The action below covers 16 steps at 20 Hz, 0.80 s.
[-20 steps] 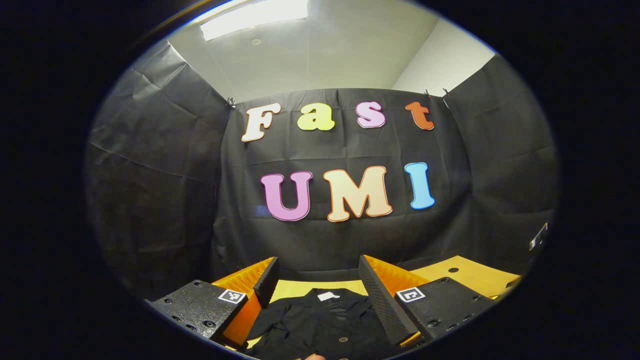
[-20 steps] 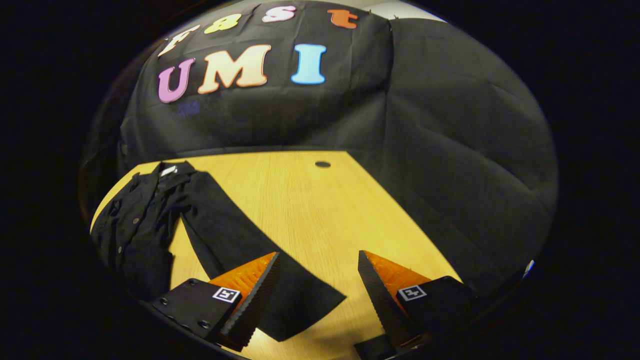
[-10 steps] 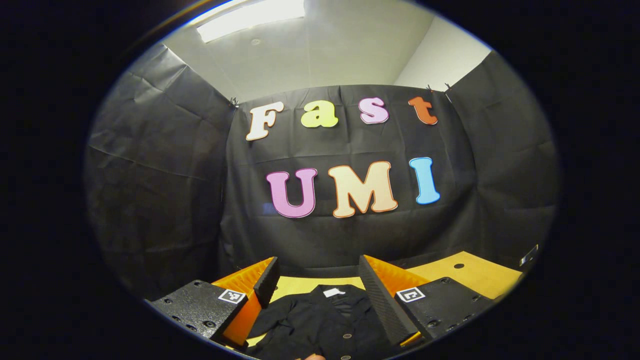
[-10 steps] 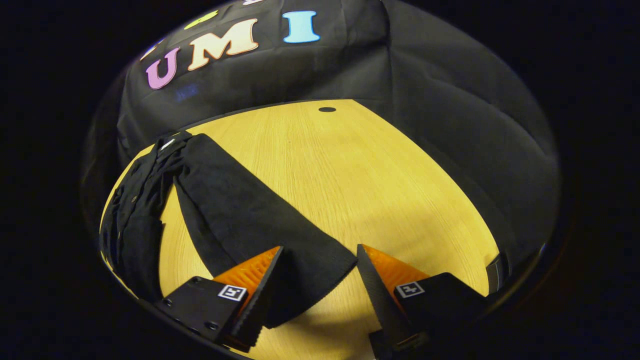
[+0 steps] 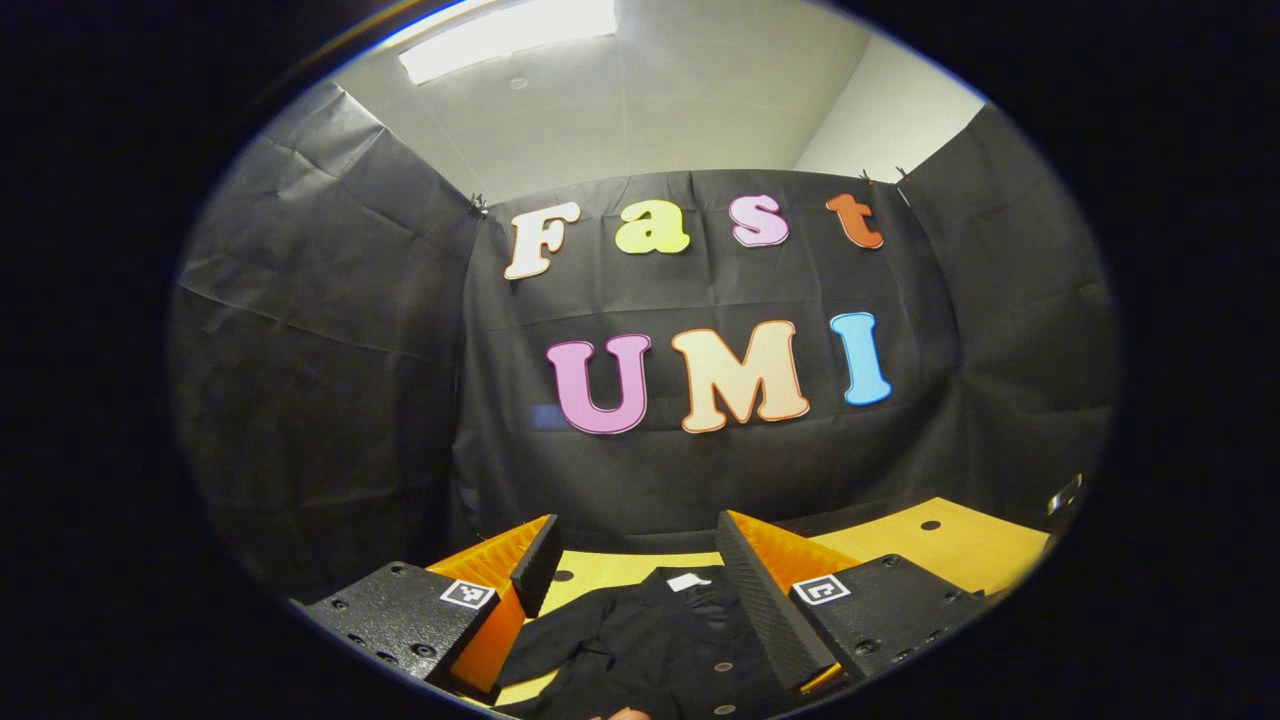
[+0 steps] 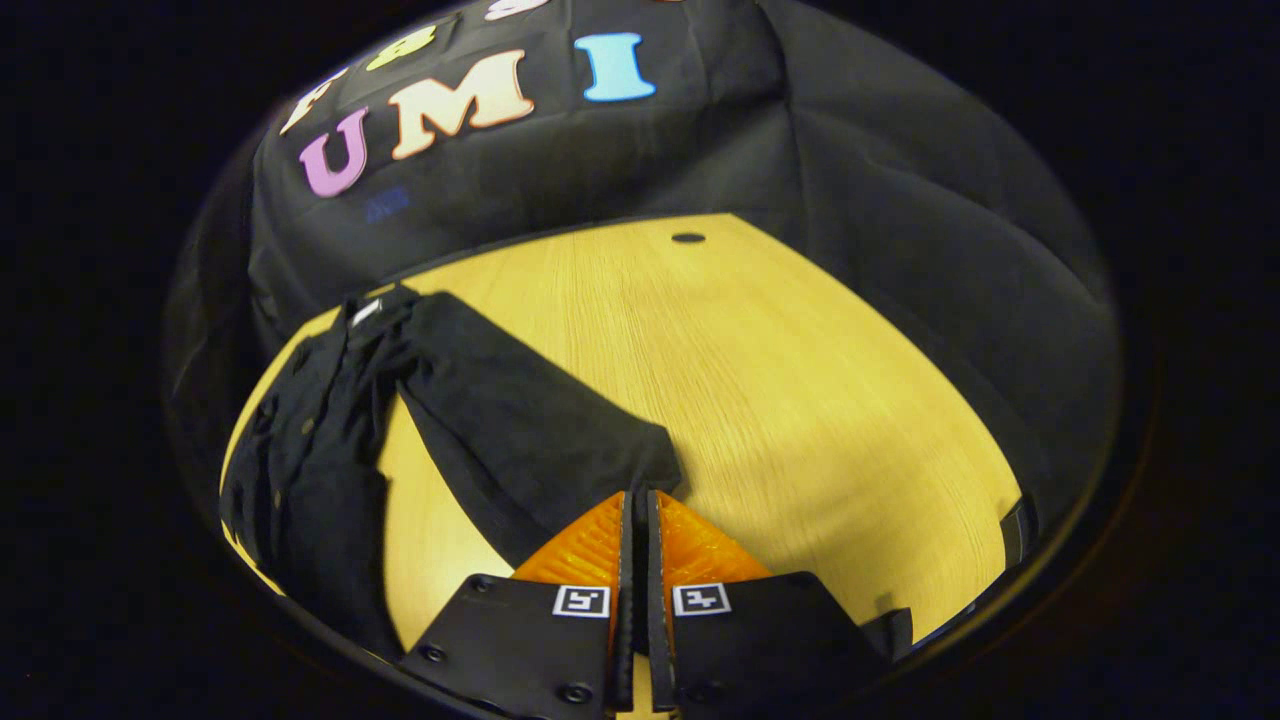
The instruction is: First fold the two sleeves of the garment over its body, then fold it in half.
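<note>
A black button-up garment (image 6: 310, 450) lies on the wooden table (image 6: 780, 380), collar toward the back wall. Its long sleeve (image 6: 520, 420) stretches out toward the camera in the right gripper view. My right gripper (image 6: 634, 492) has its orange fingers shut on the cuff end of that sleeve. In the left gripper view the garment (image 5: 650, 640) lies below and between the fingers, white neck label at the far end. My left gripper (image 5: 632, 548) hangs above it, open, with nothing between its fingers.
Black cloth walls close the booth on three sides. A small dark hole (image 6: 688, 238) sits in the tabletop near the back edge. Bare wood spreads right of the sleeve. A dark object (image 6: 1018, 520) shows at the table's right edge.
My right gripper has gone from open around the sleeve end to shut on the cuff. The left gripper view has drifted slightly, so the garment sits a little to the right.
</note>
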Tool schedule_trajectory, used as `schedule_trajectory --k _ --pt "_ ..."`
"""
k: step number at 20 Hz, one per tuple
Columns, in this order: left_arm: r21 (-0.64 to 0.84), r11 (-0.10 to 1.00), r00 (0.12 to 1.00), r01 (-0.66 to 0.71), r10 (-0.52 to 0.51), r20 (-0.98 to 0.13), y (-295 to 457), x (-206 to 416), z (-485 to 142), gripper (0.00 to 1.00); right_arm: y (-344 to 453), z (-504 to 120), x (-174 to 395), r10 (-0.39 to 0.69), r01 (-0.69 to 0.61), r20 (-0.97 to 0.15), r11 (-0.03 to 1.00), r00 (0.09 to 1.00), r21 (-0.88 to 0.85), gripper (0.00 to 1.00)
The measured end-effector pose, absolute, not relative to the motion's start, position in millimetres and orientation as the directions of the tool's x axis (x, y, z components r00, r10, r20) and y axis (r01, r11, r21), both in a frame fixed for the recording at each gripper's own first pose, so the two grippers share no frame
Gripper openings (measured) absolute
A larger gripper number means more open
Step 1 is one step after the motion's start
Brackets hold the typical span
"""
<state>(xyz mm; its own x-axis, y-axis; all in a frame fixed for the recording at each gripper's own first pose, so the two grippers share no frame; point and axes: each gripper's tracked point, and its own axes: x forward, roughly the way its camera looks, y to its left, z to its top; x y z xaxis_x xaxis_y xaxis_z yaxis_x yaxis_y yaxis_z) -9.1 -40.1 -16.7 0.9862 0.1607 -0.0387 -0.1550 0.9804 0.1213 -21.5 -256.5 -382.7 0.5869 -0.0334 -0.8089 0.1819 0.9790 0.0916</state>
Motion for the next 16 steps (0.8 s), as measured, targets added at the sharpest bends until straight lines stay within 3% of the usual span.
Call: schedule_trajectory --k 9,16 --pt "0.115 0.965 0.969 -0.234 0.242 -0.058 60.9 -12.1 -28.7 0.94 -122.7 -279.3 78.6 0.091 0.016 -0.641 0.987 0.763 0.159 0.08" --pt "0.139 0.932 0.931 -0.335 0.350 -0.101 145.7 -28.1 -46.0 0.94 11.3 -247.7 128.7 0.259 -0.165 -0.559 0.963 0.787 0.213 0.08"
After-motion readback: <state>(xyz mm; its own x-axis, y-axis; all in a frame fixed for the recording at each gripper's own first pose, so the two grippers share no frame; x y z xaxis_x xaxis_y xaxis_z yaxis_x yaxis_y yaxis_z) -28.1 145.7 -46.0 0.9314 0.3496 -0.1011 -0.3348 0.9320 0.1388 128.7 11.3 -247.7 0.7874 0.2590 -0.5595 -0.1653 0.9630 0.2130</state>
